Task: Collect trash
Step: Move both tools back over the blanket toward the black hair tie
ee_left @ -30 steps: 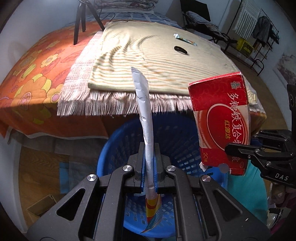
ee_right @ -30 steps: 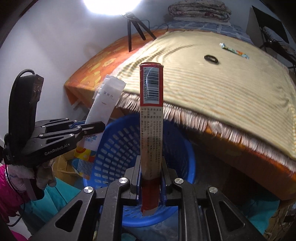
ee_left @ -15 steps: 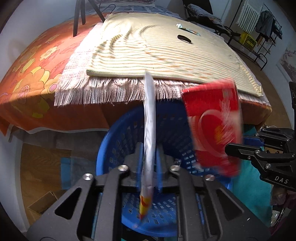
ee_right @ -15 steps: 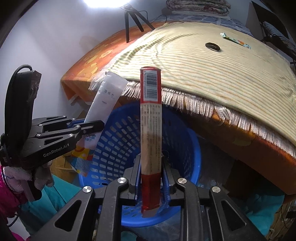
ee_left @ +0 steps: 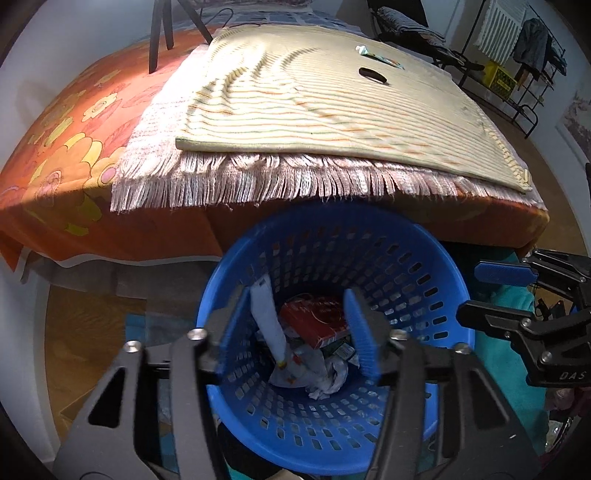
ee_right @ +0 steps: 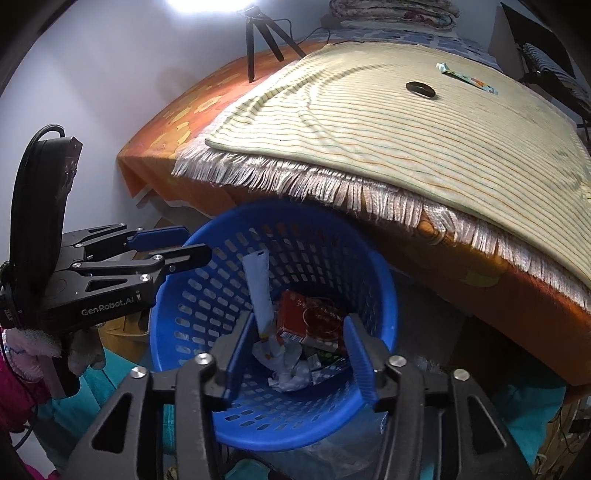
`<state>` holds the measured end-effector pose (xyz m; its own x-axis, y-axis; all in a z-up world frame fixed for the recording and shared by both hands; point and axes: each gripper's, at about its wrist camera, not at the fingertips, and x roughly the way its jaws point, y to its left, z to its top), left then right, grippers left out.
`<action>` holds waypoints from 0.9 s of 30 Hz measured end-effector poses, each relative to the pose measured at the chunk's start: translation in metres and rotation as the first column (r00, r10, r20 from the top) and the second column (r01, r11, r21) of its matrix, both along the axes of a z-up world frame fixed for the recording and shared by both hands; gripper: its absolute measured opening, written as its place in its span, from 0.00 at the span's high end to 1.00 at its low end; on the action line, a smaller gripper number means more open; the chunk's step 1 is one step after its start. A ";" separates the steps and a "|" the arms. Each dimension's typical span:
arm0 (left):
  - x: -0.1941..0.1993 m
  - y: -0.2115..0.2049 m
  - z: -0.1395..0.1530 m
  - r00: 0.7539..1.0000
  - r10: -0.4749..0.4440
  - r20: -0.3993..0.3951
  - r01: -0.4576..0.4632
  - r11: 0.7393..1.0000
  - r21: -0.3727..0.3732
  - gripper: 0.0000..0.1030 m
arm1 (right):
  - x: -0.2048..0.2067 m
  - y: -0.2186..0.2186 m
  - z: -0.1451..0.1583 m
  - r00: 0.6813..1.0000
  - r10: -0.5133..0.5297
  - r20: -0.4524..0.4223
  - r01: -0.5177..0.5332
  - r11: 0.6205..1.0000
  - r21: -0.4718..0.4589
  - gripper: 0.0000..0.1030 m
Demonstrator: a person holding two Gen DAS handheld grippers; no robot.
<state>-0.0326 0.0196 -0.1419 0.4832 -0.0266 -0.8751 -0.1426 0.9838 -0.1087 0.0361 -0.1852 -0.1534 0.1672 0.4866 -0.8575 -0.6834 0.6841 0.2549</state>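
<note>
Dropping step is judged done: both grippers are held above the blue perforated basket (ee_left: 424,280) with jaws spread and nothing between the pads. The left gripper (ee_left: 297,332) has just been opening, and the white wrapper pouch (ee_left: 267,321) is seen standing tilted inside the basket, clear of the pads. The right gripper (ee_right: 295,350) has just been opening too; the red carton (ee_right: 310,317) lies on the crumpled paper at the basket bottom, just beside the pouch. Remaining trash is seen on the striped mat (ee_right: 406,140) spread over the bed: a small printed wrapper (ee_right: 467,78) near the far edge and a dark ring-shaped item (ee_right: 420,89) close to it, possibly a hair tie or a cap, too small to be told. The next move is judged to call for both grippers to be lifted clear of the basket rim and carried over the fringed edge (ee_left: 258,177) to those two items, well apart from the basket. A flat pinch would be needed on the thin wrapper. A black tripod (ee_right: 258,33) stands at the far side of the bed, off the likely path; the overhanging fringe above the basket rim could be snagged on the way up.
</note>
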 end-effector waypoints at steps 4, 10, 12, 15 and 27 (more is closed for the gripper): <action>0.002 0.000 0.001 1.000 0.006 -0.003 -0.006 1.000 0.001 0.42 | 0.000 -0.001 0.004 1.000 -0.003 0.018 0.003 1.000 -0.003 0.33; 0.005 -0.001 0.002 1.000 0.001 0.007 -0.001 1.000 0.002 0.42 | 0.003 -0.006 0.010 0.999 -0.014 0.036 0.014 1.000 -0.008 0.17; 0.006 -0.002 0.005 1.000 -0.001 0.019 0.001 1.000 0.008 0.42 | 0.004 -0.008 0.012 0.999 -0.018 0.040 0.018 1.000 -0.009 0.17; 0.008 -0.003 0.009 0.999 -0.004 0.035 0.003 1.000 0.010 0.42 | 0.008 -0.012 0.015 0.998 -0.028 0.053 0.029 0.999 -0.015 0.13; 0.046 -0.015 0.034 0.996 -0.045 0.073 0.047 0.998 -0.031 0.42 | 0.055 -0.048 0.038 0.991 -0.121 0.059 0.120 0.993 0.022 0.13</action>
